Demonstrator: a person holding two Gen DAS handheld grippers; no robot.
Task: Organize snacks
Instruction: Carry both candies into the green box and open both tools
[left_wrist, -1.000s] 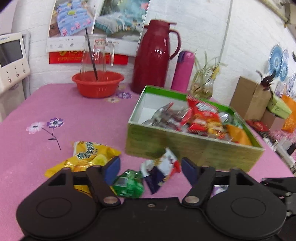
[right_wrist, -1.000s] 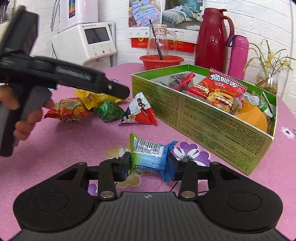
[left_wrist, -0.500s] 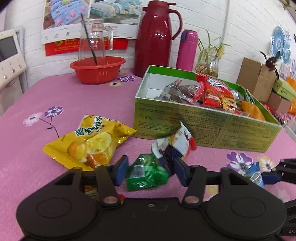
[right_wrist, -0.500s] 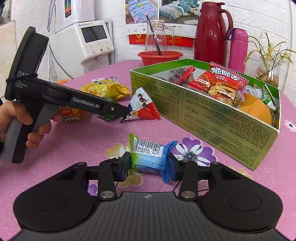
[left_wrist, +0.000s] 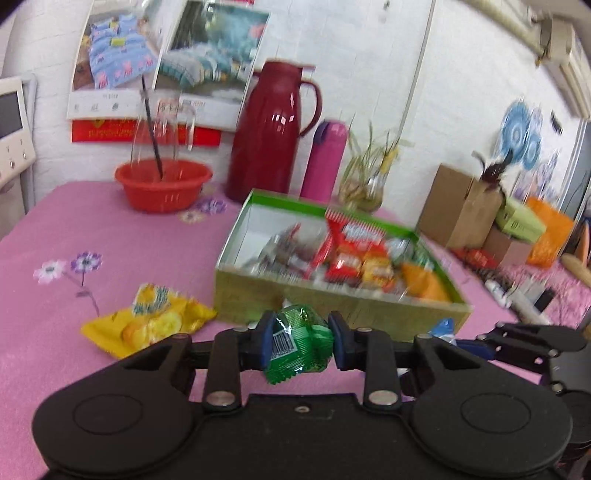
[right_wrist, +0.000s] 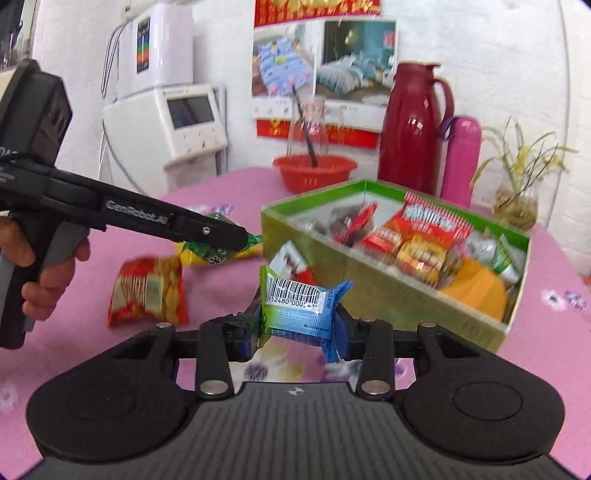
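My left gripper (left_wrist: 301, 334) has its jaws closing, and both pads press on a green snack packet (left_wrist: 295, 347) held up off the pink tablecloth. In the right wrist view the left gripper (right_wrist: 243, 236) reaches in from the left, held by a hand (right_wrist: 48, 288). My right gripper (right_wrist: 295, 332) is closing a little tighter on a blue and green packet (right_wrist: 295, 306) with a barcode, also lifted. The green box (right_wrist: 369, 295) of snacks stands just beyond both. A yellow packet (left_wrist: 155, 317), a red-orange packet (right_wrist: 147, 291) and a white and red packet (right_wrist: 291, 260) lie on the cloth.
A red basin (left_wrist: 162, 184), a dark red jug (left_wrist: 269, 136), a pink bottle (left_wrist: 325, 162) and a plant vase (left_wrist: 364, 184) line the back wall. A white appliance (right_wrist: 166, 129) stands at the back left. Cardboard boxes (left_wrist: 458, 210) sit beyond the table's right side.
My left gripper has closed on the green packet and lifted it off the cloth. The right gripper has risen with the blue packet held in it.
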